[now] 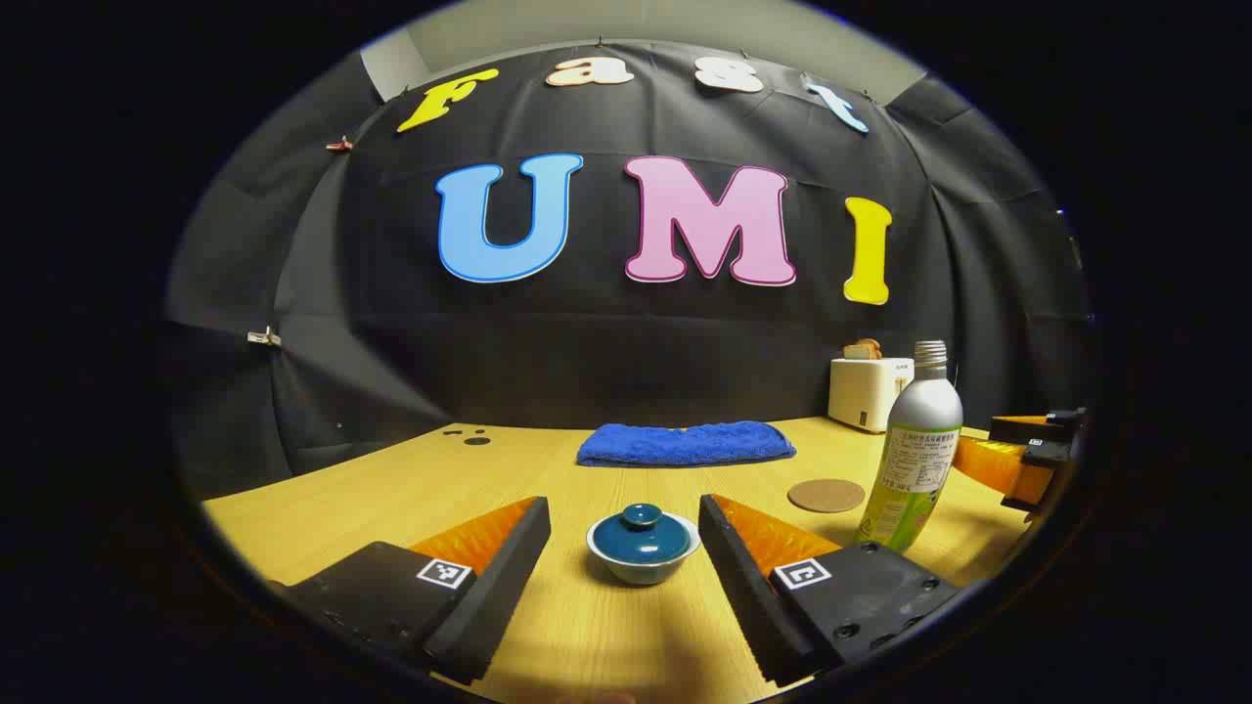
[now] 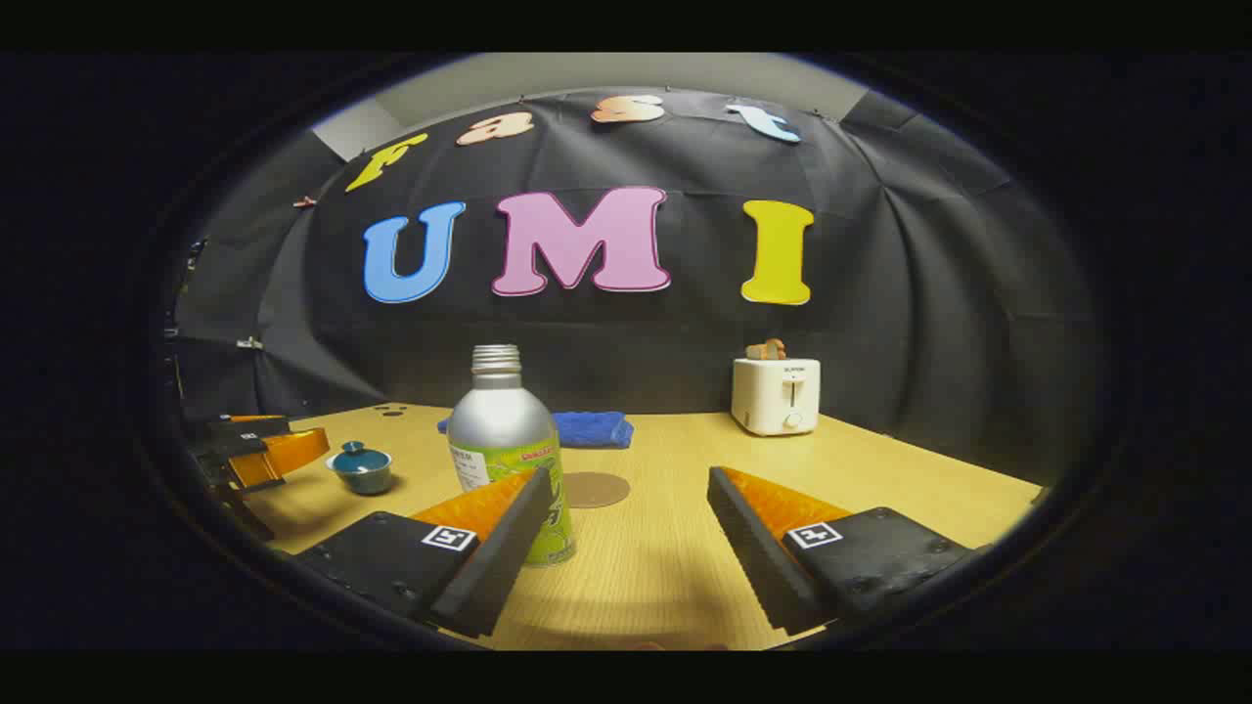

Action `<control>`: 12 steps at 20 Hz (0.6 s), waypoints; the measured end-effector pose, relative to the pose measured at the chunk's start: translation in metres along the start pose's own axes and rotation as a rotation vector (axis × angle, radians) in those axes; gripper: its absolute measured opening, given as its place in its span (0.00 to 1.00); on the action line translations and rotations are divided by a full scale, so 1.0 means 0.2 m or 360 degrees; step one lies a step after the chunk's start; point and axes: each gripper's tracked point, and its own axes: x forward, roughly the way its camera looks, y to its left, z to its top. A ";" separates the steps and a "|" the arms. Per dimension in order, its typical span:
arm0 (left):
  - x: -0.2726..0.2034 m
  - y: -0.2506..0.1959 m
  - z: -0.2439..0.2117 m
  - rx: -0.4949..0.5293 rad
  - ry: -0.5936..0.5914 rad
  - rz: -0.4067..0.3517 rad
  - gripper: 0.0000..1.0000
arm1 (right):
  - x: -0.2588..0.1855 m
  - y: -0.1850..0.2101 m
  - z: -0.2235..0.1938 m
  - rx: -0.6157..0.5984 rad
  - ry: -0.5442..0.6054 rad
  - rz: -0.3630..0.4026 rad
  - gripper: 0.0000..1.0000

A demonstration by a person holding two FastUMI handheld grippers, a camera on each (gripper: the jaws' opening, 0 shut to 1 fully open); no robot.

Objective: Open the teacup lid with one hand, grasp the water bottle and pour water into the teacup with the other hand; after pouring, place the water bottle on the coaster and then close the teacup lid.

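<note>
While both grippers hover low over a pale wooden table [image 1: 391, 489], neither one grasps anything. Seen in the left gripper view, the left gripper [image 1: 624, 533] has its fingers spread wide apart, and the teacup [image 1: 643, 559] sits on the table just ahead of them, centred in the gap and touching neither finger. Its dark teal lid [image 1: 642, 533] is on, with the round knob pointing up. Ahead and to the right of this gripper stands the water bottle [image 1: 916, 450], upright, silver above and green below, with no cap on its threaded neck. A round brown coaster [image 1: 827, 495] lies flat just to the left of the bottle, beyond the right finger. Farther ahead a folded blue towel [image 1: 685, 443] lies near the wall, and a white toaster [image 1: 869, 391] stands behind the bottle.

In the right gripper view, the right gripper [image 2: 626, 508] is likewise wide open. The bottle stands just beyond its left finger, partly hidden by that finger's tip; whether they touch cannot be told. The coaster lies ahead between the fingers, the teacup far to the left beside the other gripper.
</note>
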 end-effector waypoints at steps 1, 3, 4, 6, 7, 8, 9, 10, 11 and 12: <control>0.00 0.00 0.00 0.0000 0.0000 0.0000 0.96 | 0.00 0.00 0.00 0.0000 0.0000 0.0000 0.99; 0.00 0.00 0.00 0.0000 0.0000 0.0000 0.96 | 0.00 0.00 0.00 0.0000 0.0001 0.0000 0.99; 0.00 0.00 0.00 0.0001 0.0001 -0.0001 0.96 | 0.00 0.00 0.00 0.0001 0.0000 0.0000 0.99; 0.00 0.00 0.00 0.0001 0.0000 -0.0001 0.96 | 0.00 0.00 -0.01 0.0001 0.0001 0.0000 0.99; 0.00 0.00 0.00 0.0001 0.0000 -0.0001 0.96 | 0.00 0.00 -0.01 0.0001 0.0001 0.0001 0.99; 0.00 0.00 0.00 0.0000 0.0000 -0.0001 0.96 | 0.00 0.00 0.00 0.0001 0.0001 0.0004 0.99; 0.00 0.00 0.00 0.0000 -0.0001 0.0000 0.96 | 0.00 0.00 -0.01 0.0001 0.0001 0.0005 0.99; 0.00 0.00 0.00 -0.0001 -0.0001 0.0000 0.96 | 0.00 0.00 0.00 0.0001 0.0002 0.0006 0.99; 0.00 0.00 0.00 -0.0001 -0.0001 0.0000 0.96 | 0.00 0.00 -0.01 0.0001 0.0004 0.0008 0.99; 0.00 0.00 0.00 0.0000 0.0000 0.0000 0.96 | 0.00 0.00 0.00 0.0001 0.0003 0.0008 0.99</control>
